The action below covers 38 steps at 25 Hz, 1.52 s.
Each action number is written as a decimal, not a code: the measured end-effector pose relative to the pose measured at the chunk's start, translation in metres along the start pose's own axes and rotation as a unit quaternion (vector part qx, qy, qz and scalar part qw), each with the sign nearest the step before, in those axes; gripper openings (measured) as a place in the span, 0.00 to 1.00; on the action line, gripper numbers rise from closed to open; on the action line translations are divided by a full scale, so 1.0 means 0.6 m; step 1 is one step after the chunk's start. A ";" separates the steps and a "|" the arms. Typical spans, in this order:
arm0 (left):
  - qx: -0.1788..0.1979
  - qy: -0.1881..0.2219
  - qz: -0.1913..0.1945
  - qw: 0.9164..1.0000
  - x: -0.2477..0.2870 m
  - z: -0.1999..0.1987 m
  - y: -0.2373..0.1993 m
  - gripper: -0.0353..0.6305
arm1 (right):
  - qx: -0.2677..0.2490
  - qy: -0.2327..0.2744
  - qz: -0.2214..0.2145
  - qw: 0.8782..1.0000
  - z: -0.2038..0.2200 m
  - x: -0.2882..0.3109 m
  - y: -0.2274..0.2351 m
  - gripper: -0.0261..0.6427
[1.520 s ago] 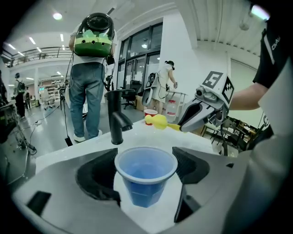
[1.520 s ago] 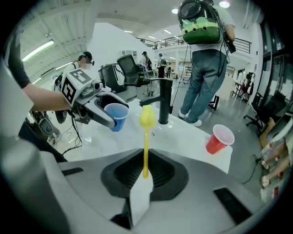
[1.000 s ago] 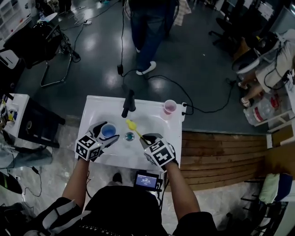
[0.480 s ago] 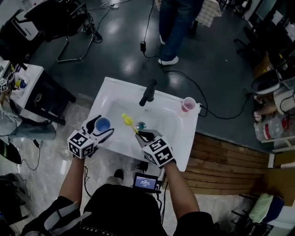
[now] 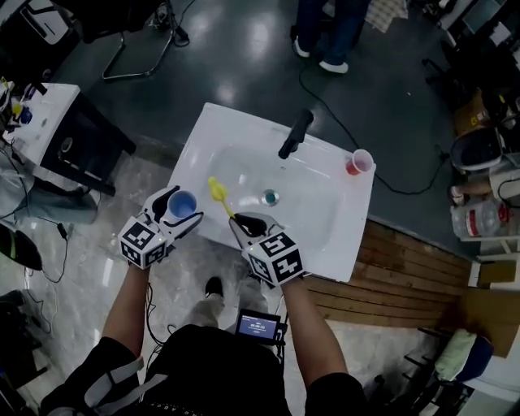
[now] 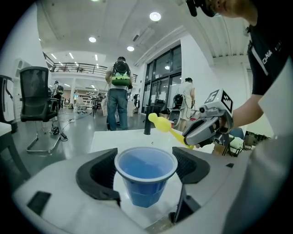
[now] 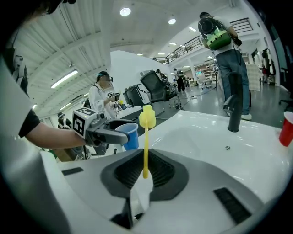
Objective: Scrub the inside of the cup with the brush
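Note:
My left gripper (image 5: pixel 177 210) is shut on an empty blue cup (image 5: pixel 182 204) held upright at the front left corner of the white sink (image 5: pixel 321 244). In the left gripper view the blue cup (image 6: pixel 145 172) sits between the dark pads. My right gripper (image 5: pixel 241 225) is shut on the thin handle of a yellow brush (image 5: pixel 218 193). The brush head points up and left, beside the cup and outside it. In the right gripper view the yellow brush (image 7: pixel 146 132) stands up from the jaws, with the blue cup (image 7: pixel 129 135) to its left.
A black faucet (image 5: pixel 295 133) stands at the sink's back edge and the drain (image 5: pixel 270 197) lies mid-basin. A red cup (image 5: pixel 358 162) stands on the back right corner. A person's legs (image 5: pixel 325 24) are beyond the sink, with cables on the floor.
Both grippers have drawn back toward the sink's front left edge. The cup now hangs near the corner rather than over the basin. The brush stays outside the cup.

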<state>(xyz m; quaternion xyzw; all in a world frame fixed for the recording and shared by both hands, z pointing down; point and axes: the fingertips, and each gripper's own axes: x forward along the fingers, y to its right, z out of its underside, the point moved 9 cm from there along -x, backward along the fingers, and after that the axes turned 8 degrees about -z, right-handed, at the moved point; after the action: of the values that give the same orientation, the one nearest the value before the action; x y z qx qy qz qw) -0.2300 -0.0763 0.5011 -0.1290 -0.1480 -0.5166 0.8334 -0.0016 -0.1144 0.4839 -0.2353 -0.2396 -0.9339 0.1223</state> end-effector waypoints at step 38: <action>0.018 0.031 0.054 0.998 -0.005 0.066 -0.046 0.67 | 0.023 0.005 0.042 0.999 0.030 0.051 -0.025 0.10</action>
<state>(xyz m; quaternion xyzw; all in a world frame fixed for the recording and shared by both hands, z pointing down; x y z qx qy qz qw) -0.2605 -0.0713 0.5384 -0.1063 -0.1240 -0.4716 0.8666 -0.0263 -0.0959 0.5074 -0.2381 -0.2505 -0.9233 0.1678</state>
